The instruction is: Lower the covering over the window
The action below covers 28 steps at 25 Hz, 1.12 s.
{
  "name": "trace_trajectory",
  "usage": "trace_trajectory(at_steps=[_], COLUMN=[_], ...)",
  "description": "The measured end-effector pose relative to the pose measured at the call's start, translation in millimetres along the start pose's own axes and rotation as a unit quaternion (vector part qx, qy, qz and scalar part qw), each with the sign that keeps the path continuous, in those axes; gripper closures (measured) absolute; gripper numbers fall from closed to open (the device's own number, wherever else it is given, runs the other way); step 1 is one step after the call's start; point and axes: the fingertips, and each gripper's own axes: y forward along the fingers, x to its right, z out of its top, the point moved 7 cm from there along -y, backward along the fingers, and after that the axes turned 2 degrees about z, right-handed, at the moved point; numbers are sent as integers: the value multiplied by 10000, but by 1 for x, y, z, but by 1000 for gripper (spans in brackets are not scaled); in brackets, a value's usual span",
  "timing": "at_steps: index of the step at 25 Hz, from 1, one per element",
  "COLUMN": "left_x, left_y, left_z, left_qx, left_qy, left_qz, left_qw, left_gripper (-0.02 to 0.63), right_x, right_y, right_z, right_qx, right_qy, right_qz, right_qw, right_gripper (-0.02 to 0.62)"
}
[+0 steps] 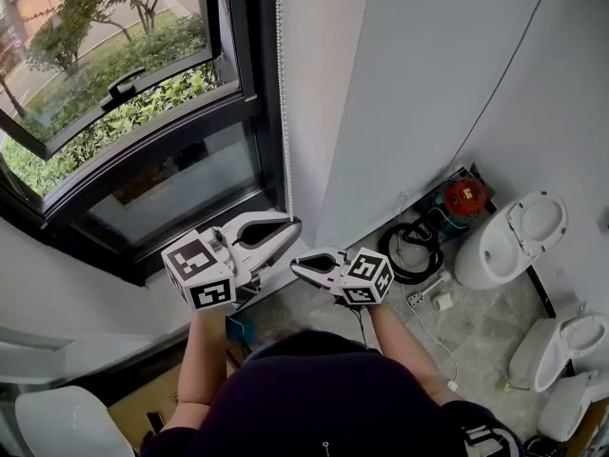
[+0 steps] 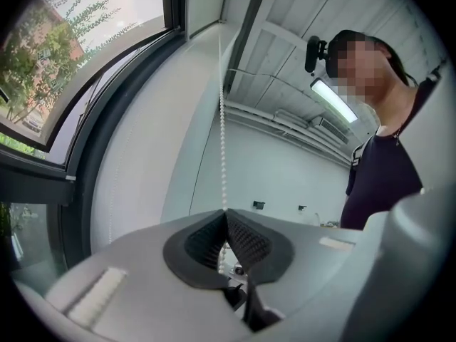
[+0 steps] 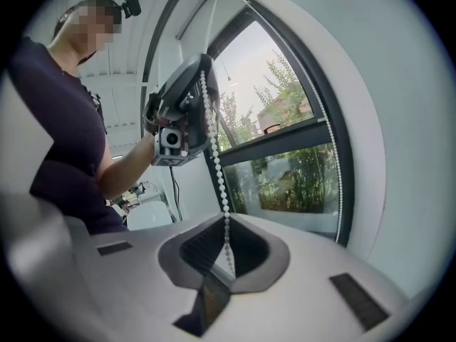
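The left gripper (image 1: 292, 226) is clamped tight on the thin white bead chain (image 1: 282, 93), its ribbed pads pinching the beads. The right gripper (image 1: 296, 268) is closed on the same chain just below it. Both hands are at the hauling step, it seems, working the chain hand over hand. The next move probably calls for one steady downward draw, then one gripper letting go to take a fresh bite higher up. Which strand lowers the blind I cannot tell.

The chain hangs along the right edge of the black-framed window (image 1: 243, 74). Its glass is bare, and the covering itself is out of view above. Beyond lie a pale grey wall (image 1: 409, 84) and a grey stone-tiled floor (image 1: 476, 322) with a coiled black hose (image 1: 411, 255) and white ceramic toilets (image 1: 509, 241).
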Motion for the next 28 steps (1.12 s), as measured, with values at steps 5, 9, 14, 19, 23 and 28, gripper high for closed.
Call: trace_trajectory(at_steps=[5, 9, 14, 19, 23, 28], left_x=[3, 3, 3, 4, 3, 6], left_y=[1, -2, -4, -4, -4, -3], left_z=[-12, -17, -17, -19, -20, -19], left_qx=[-275, -166, -219, -185, -172, -210], left_qy=[62, -147, -160, -222, -233, -251], left_qz=[-65, -66, -136, -172, -241, -313], left_qw=[9996, 9997, 9995, 9994, 9993, 9990], left_gripper=[594, 594, 594, 594, 594, 595], right_x=[-1, -2, 1, -7, -14, -27], right_y=[3, 1, -3, -19, -42, -66], right_z=[-10, -15, -20, 3, 54, 123], right_qx=[-389, -221, -642, -896, -185, 682], right_qy=[-171, 49, -60, -250, -573, -1013], right_qz=[-36, -13, 61, 485, 557, 350], right_qw=[9991, 9997, 9979, 9945, 9966, 9919], right_gripper=[577, 577, 577, 463, 465, 465])
